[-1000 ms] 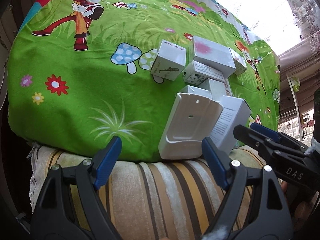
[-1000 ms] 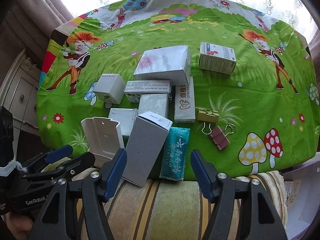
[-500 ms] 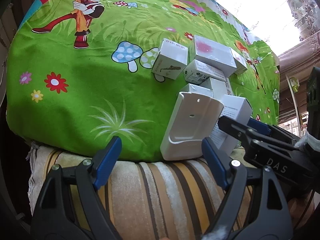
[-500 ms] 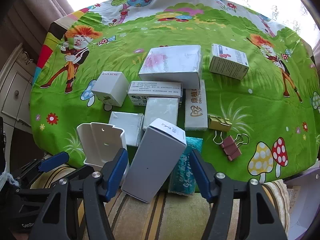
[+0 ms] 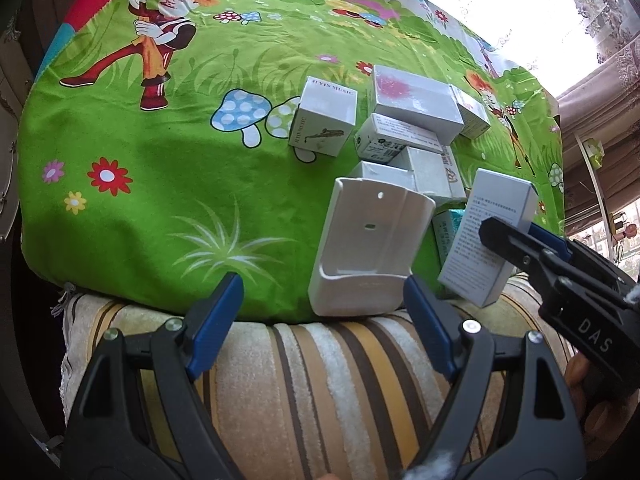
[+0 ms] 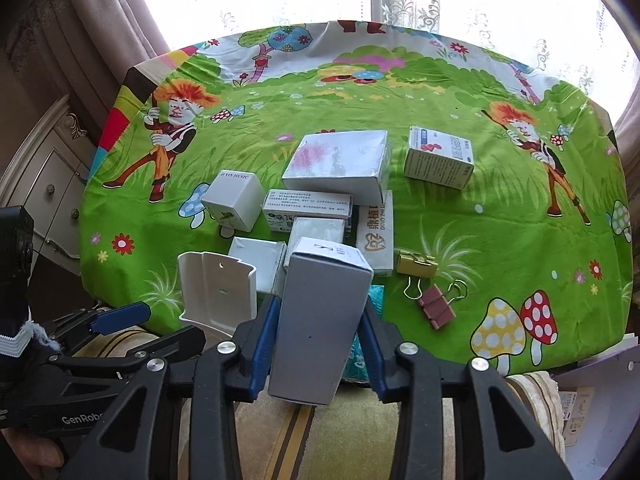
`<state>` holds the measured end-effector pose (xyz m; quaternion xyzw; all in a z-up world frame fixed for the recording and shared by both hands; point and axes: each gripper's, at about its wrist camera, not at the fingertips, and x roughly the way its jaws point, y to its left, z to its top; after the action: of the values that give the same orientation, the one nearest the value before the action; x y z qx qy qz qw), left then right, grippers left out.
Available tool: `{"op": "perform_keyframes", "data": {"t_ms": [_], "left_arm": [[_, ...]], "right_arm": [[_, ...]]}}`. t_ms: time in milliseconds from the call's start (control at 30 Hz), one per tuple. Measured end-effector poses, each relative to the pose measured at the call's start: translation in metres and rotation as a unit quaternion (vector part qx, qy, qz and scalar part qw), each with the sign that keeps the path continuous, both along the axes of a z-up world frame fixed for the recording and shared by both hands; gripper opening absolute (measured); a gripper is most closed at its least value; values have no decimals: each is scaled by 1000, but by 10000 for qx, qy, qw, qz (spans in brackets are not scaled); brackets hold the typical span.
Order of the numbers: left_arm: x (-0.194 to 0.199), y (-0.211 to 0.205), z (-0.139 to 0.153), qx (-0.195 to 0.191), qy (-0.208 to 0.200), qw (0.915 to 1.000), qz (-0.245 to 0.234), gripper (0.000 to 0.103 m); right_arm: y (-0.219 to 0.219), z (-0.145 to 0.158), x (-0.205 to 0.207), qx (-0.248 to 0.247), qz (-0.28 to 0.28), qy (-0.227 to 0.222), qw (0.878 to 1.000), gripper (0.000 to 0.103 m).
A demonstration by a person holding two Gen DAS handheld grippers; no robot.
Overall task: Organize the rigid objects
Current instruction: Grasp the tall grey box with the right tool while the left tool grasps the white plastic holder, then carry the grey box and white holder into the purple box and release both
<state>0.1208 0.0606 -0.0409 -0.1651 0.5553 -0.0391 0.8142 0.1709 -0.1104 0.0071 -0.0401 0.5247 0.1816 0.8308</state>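
My right gripper [image 6: 318, 328] is shut on a tall grey-white box [image 6: 320, 320] and holds it at the near edge of the green cartoon tablecloth [image 6: 500, 216]. The same box [image 5: 486, 236] and the right gripper [image 5: 516, 240] show at the right of the left wrist view. My left gripper [image 5: 320, 320] is open and empty; its right finger is just in front of a white plastic holder [image 5: 370, 248] that leans over the cloth's front edge. The holder also shows in the right wrist view [image 6: 218, 292]. Several white boxes [image 6: 340, 164] cluster behind.
A teal packet [image 6: 372, 300] lies partly hidden behind the held box. A gold binder clip [image 6: 416, 264] and a pink one [image 6: 436, 306] lie to the right. A blue-and-white carton [image 6: 438, 158] stands farther back. A striped cushion [image 5: 320, 380] runs below the cloth.
My right gripper has moved forward and closed on the tall grey-white box, which now stands tilted up between its fingers. My left gripper has stayed open near the white holder.
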Motion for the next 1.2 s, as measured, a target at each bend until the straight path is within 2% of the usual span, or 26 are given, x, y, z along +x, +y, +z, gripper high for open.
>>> {"op": "perform_keyframes", "data": {"t_ms": [167,400,567,633,667,700,833,967,1100,1200], "left_arm": [[6,-22,4,370,49,9988,-324,89],[26,-36,-15,603,606,9953,-461,90],[37,-52,-23,957,733,9911,-567,89],[39,-59,-27,1124,771,9884,-674,79],[40,-62,-30,1218,823,9866,-705,67],[40,-64,-32,1283,827,9856,-724,68],[36,-70,-26,1403,669,9852,-728,67],[25,-75,-1,1448,209,9872,-629,67],[15,-87,28,1302,-261,9887,-696,67],[9,-108,43,1116,-533,9881,-919,67]], "right_arm": [[-19,14,-4,-81,-228,-389,9989,40],[-36,22,-7,-767,-509,-952,9912,40],[-46,27,-13,-1027,-609,-1242,9850,40],[-51,28,-14,-1044,-647,-1292,9840,40],[-54,29,-15,-1039,-669,-1307,9837,40],[-57,30,-16,-1019,-693,-1312,9837,40],[-71,31,-19,-911,-804,-1299,9840,40],[-86,33,-24,-811,-911,-1316,9838,40],[-109,38,-31,-721,-1086,-1327,9825,40],[-132,41,-38,-676,-1266,-1301,9811,40]]}}
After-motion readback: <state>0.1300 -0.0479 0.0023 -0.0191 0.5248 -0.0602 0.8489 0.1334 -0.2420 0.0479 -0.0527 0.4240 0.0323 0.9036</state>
